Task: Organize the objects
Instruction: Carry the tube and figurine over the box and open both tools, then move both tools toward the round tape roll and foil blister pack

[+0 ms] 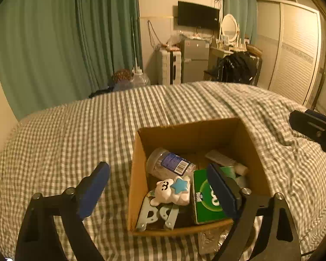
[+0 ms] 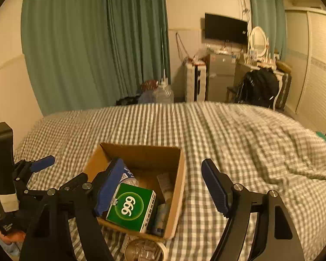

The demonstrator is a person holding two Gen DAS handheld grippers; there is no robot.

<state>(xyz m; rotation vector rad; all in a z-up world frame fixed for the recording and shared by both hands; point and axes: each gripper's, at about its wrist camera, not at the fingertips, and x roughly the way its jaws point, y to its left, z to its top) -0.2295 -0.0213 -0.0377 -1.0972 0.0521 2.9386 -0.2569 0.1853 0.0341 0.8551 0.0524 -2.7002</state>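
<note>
an open brown cardboard box (image 1: 139, 169) sits on the grey-and-white checked bedspread (image 1: 65, 143), holding a green carton marked 999 (image 2: 131, 206) and a white bear figurine with a blue star (image 1: 173, 190). the left gripper (image 1: 158, 187) and the right gripper (image 2: 160, 187) both hover low over the box's near edge, tilted downward, jaws spread wide and empty.

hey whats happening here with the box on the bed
A person is tidying small items into a cardboard box on a checked bedspread. It already holds a green box, a white bear figure and a clear jar. The left hand-held gripper and the right hand-held gripper both hover open and empty.
</note>
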